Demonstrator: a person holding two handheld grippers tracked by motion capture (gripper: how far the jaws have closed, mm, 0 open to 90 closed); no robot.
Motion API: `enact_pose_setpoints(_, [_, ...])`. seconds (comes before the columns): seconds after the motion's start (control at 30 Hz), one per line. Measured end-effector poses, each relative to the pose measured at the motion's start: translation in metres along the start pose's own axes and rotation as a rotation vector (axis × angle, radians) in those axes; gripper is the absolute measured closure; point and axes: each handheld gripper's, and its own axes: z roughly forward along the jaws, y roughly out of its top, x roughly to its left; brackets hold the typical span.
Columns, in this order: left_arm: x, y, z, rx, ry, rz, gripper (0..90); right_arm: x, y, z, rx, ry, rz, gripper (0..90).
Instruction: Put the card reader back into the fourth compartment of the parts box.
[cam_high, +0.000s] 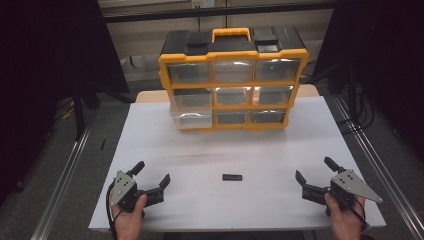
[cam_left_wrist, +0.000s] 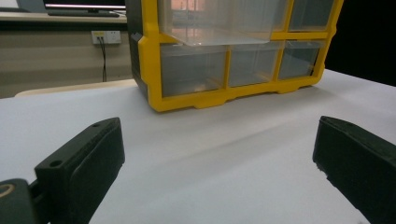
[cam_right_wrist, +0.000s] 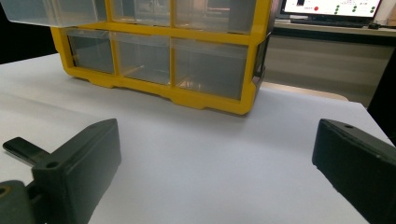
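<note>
Both grippers, left (cam_high: 151, 174) and right (cam_high: 314, 169), sat with jaws wide apart, holding nothing. The small flat black part (cam_high: 232, 177) lay on the white table (cam_high: 150, 145) between them, well short of the yellow drawer organizer (cam_high: 233, 78). It looked thin, so I reckon the pads could've just skidded it away.

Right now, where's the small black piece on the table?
In the high view the small black piece lies flat on the white table, between the left gripper and right gripper.
</note>
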Motion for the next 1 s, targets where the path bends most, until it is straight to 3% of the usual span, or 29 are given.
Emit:
enact_pose_setpoints(0.1, [0.002, 0.001, 0.000, 0.025, -0.009, 0.000, 2.3, 0.000, 0.000, 0.000, 0.000, 0.006, -0.005, 1.1])
enact_pose_setpoints(0.23, [0.001, 0.005, 0.003, 0.053, -0.077, -0.019, 3.1, 0.000, -0.001, 0.000, 0.003, 0.016, -0.005, 1.1])
enact_pose_setpoints(0.37, [0.001, 0.007, 0.005, 0.071, -0.098, -0.011, 4.5, -0.001, -0.001, 0.000, 0.007, 0.021, -0.006, 1.2])
enact_pose_setpoints(0.47, [0.002, 0.010, 0.007, 0.095, -0.171, -0.026, 7.8, -0.001, -0.002, 0.001, 0.006, 0.028, -0.003, 1.2])
enact_pose_setpoints(0.57, [0.001, 0.011, 0.010, 0.099, -0.171, 0.005, 5.7, -0.001, -0.001, 0.000, 0.004, 0.033, -0.002, 1.1])
enact_pose_setpoints(0.83, [-0.003, 0.016, 0.015, 0.148, -0.273, 0.010, 4.5, 0.002, 0.000, 0.001, 0.014, 0.042, -0.008, 1.2])
enact_pose_setpoints(1.0, [-0.008, 0.020, 0.019, 0.167, -0.304, 0.024, 3.5, 0.003, 0.000, 0.002, 0.016, 0.047, -0.007, 1.2])
